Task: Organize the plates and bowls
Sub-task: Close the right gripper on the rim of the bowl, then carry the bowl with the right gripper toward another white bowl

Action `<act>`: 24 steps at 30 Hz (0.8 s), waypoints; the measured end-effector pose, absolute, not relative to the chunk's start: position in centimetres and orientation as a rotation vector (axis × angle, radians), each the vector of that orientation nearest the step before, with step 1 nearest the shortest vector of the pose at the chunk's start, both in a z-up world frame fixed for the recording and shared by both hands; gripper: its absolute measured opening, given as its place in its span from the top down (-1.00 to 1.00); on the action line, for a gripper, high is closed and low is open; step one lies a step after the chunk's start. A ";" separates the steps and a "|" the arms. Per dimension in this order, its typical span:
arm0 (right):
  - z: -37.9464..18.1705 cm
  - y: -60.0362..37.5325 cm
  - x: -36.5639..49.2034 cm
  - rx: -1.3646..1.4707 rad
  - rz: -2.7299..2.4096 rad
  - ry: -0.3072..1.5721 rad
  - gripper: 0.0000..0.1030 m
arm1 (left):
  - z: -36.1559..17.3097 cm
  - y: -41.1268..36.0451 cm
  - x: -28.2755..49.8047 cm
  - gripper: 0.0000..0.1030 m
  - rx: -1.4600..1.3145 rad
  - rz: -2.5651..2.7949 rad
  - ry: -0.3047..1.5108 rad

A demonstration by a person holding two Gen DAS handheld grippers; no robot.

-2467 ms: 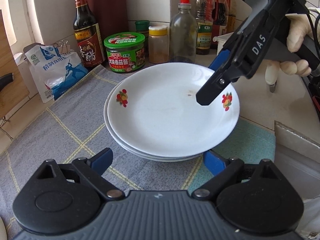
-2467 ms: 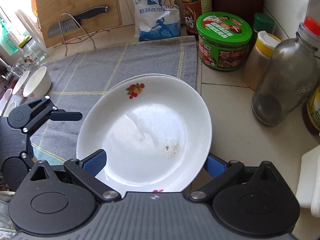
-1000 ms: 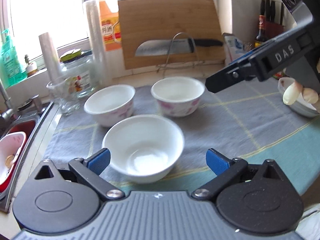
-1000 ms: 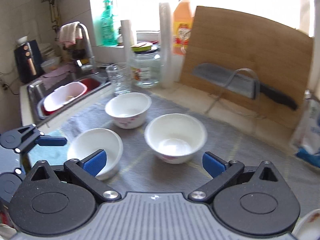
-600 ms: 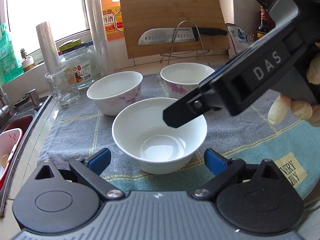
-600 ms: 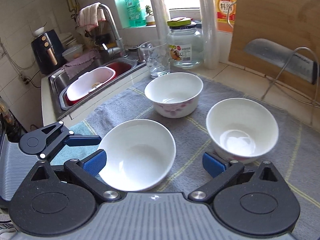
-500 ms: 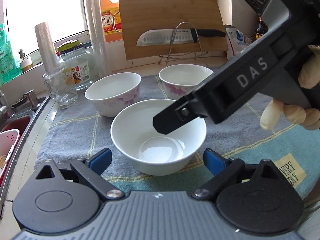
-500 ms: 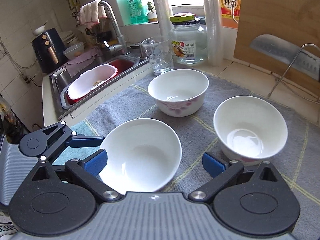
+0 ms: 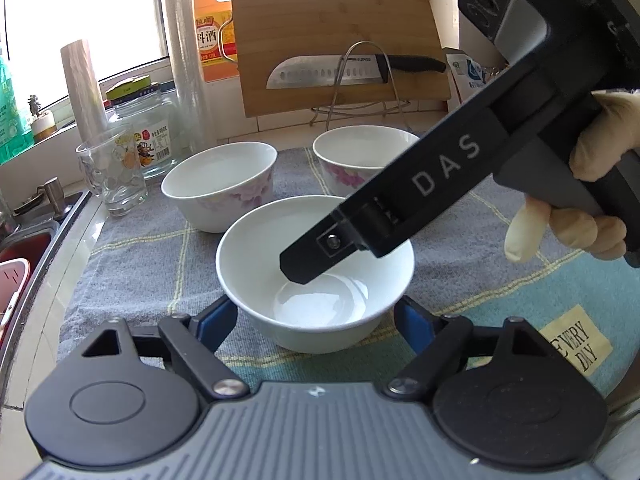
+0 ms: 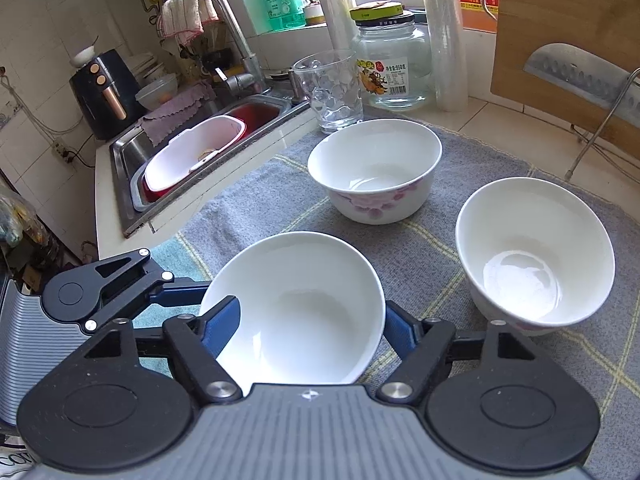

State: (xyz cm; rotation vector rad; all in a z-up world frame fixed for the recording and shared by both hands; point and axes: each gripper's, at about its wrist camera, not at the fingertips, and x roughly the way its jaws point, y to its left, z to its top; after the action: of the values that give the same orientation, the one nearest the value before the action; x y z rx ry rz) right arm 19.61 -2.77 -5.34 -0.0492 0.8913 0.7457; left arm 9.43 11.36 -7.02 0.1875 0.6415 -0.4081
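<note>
My left tongs [image 9: 316, 312] stand spread wide around the plain white bowl [image 9: 316, 268] on the grey cloth [image 9: 132, 256]. My right tongs [image 10: 312, 320] are spread too, one finger [image 9: 312, 256] (marked "DAS") dipping inside that bowl. The knife [image 9: 352, 72] reads "SUPOR"; a cloth patch [image 9: 580, 344] reads "EVERY DAY".

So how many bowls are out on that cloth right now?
3. The plain white bowl sits nearest, between both hand-held grippers; a flowered bowl stands behind it toward the sink, another flowered bowl toward the cutting board. More may lie out of view.
</note>
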 end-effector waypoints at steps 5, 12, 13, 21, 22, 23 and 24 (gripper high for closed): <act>-5.2 -3.1 19.7 -0.026 0.742 0.902 -0.58 | -7.0 11.3 9.4 -0.63 0.190 -0.413 0.649; -4.3 -4.2 18.9 -0.016 0.734 0.899 -0.58 | -6.2 10.5 9.2 -0.63 0.195 -0.436 0.658; -4.2 -4.5 18.8 -0.013 0.730 0.899 -0.58 | -6.0 10.2 9.1 -0.63 0.196 -0.442 0.660; -3.2 -8.5 17.0 0.026 0.671 0.895 -0.59 | -4.9 7.3 8.2 -0.63 0.211 -0.529 0.643; -3.1 -9.1 16.7 0.032 0.659 0.893 -0.59 | -4.8 6.8 8.1 -0.63 0.212 -0.542 0.642; -3.1 -9.6 16.5 0.036 0.648 0.893 -0.59 | -4.8 6.4 8.1 -0.63 0.212 -0.555 0.641; -3.0 -10.2 16.1 0.039 0.636 0.890 -0.59 | -4.8 6.0 8.0 -0.63 0.213 -0.567 0.639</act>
State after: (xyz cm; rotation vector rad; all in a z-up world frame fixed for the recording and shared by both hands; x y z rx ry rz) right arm 16.11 -10.22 -2.99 0.0388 0.8901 0.6360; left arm 7.98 5.99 -4.75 0.2133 0.6394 -0.5671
